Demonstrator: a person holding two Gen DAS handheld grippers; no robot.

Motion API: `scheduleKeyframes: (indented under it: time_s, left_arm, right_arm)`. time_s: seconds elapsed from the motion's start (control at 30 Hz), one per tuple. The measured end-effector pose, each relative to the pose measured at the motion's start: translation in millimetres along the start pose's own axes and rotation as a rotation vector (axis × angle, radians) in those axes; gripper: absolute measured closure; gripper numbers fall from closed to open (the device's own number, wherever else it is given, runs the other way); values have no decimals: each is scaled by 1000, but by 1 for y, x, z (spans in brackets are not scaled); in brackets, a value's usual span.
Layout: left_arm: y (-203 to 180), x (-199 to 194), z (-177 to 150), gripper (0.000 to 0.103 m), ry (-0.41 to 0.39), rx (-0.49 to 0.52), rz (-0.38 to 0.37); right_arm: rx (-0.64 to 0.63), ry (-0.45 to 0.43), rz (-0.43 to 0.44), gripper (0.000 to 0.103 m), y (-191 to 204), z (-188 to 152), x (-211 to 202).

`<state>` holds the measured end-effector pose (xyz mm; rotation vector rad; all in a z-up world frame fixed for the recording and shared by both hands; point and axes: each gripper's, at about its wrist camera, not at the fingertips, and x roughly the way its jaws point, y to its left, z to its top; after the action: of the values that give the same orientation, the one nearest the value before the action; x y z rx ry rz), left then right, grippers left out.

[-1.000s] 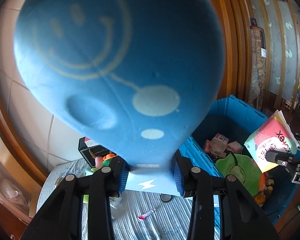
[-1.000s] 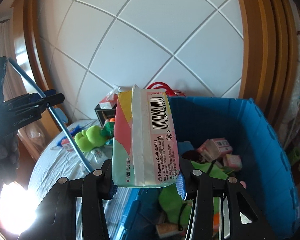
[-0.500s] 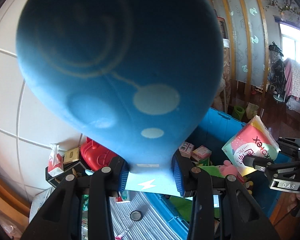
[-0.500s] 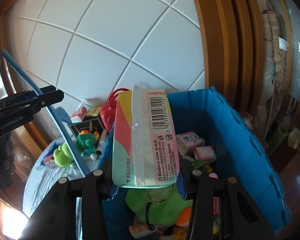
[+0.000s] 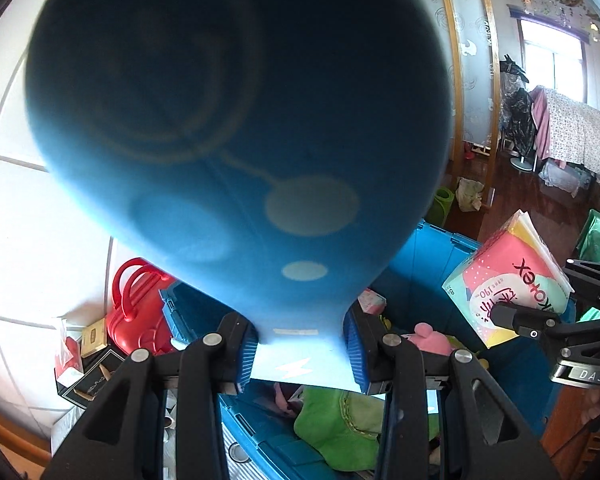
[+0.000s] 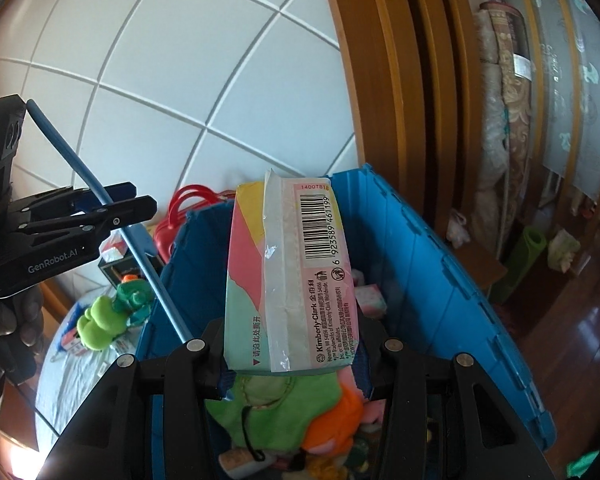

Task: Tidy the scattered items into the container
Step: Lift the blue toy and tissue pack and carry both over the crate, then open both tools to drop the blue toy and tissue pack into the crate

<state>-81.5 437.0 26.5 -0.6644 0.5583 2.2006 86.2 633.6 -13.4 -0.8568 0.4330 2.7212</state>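
A: From the left wrist, what do you get?

B: The left gripper [image 5: 302,350] has its fingers closed on the narrow end of a flat blue pad [image 5: 236,128] with a pale smiley print, which fills most of the view. Below it sits the blue container [image 5: 428,276], with a green plush [image 5: 340,428] and a pink toy [image 5: 430,342] inside. To the left, a red toy case [image 5: 140,312] and small boxes stand against the white tiled wall [image 5: 24,240]. At right, the tissue pack [image 5: 508,284] hangs above the container in the other tool. Beyond lie a dark wood floor, a window and a patterned cloth draped on a rack.

A: And the right wrist?

B: The right gripper [image 6: 294,360] holds the tissue pack [image 6: 292,280] upright between its fingers, barcode side facing the camera, over the open blue container [image 6: 440,280]. The green plush [image 6: 276,404] lies beneath with something orange beside it.

A: Anything only this view gives?

B: The surface [image 6: 72,372], under a pale striped cloth, left of the container, with a green frog toy [image 6: 100,322] on it. The blue pad shows edge-on, as a thin slanted line in the left gripper [image 6: 112,206], gripped by a dark-gloved hand [image 6: 8,320]. Wooden framing and rolled rugs stand at right.
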Motion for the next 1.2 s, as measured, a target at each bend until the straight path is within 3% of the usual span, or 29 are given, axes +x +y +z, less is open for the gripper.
scheduleKeyframes:
  time_s: [0.77, 0.8, 0.83, 0.87, 0.93, 1.0, 1.03, 1.1, 1.2]
  left_arm:
    - [16, 23, 18, 64, 15, -31, 15]
    - [19, 22, 19, 60, 13, -40, 38]
    - [22, 21, 21, 25, 15, -49, 57]
    - [27, 19, 21, 2, 13, -64, 67]
    - [35, 9, 17, 0, 16, -94, 58]
    - [-26, -12, 15, 0, 15, -116, 80]
    - [-36, -21, 12, 0, 14, -123, 88]
    - [1, -12, 35, 0, 15, -135, 92]
    - [38, -14, 27, 0, 12, -147, 97]
  right_arm:
    - [6, 22, 3, 57, -5, 21, 30]
    - [6, 9, -9, 53, -5, 24, 29]
    - [5, -8, -24, 26, -5, 27, 27]
    - [5, -28, -30, 5, -5, 29, 25]
    - [5, -60, -30, 0, -6, 33, 19]
    - [-6, -66, -28, 0, -7, 33, 18]
    - [-7, -67, -30, 0, -8, 33, 17]
    - [-4, -61, -24, 0, -10, 32, 19]
    - [-9, -44, -9, 0, -6, 29, 20]
